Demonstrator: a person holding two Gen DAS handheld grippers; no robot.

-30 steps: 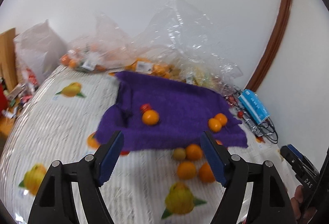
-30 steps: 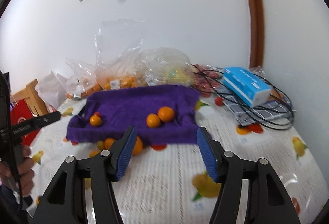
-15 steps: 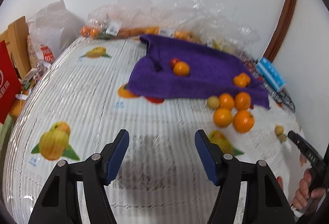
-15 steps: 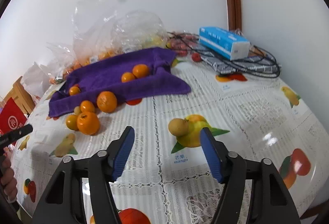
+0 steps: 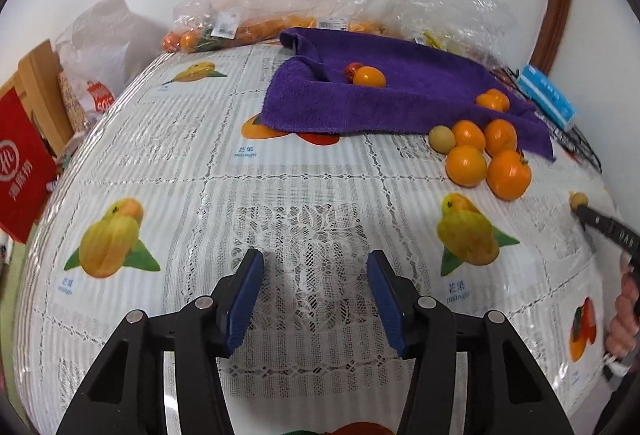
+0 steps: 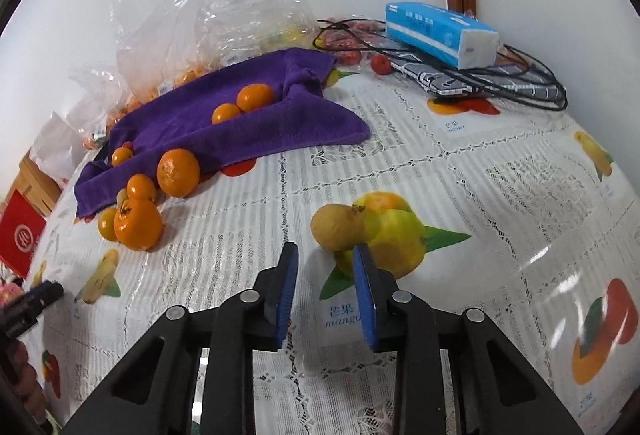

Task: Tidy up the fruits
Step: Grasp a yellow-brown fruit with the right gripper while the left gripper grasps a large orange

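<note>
Left wrist view: the left gripper point(image 5: 315, 289) hovers wide open and empty over the "mango"-printed tablecloth point(image 5: 192, 171); oranges point(image 5: 486, 159) cluster beside the purple towel point(image 5: 400, 103)

Right wrist view: the right gripper point(image 6: 326, 289), partly open and empty, sits just short of a yellowish fruit point(image 6: 337, 228)

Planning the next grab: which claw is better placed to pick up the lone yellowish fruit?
Right. The right claw is open with the yellowish fruit just ahead of its fingertips; the left claw is over bare tablecloth.

A blue tissue pack point(image 6: 440, 33) rests on black cables point(image 6: 520, 83) beside the wall.
</note>
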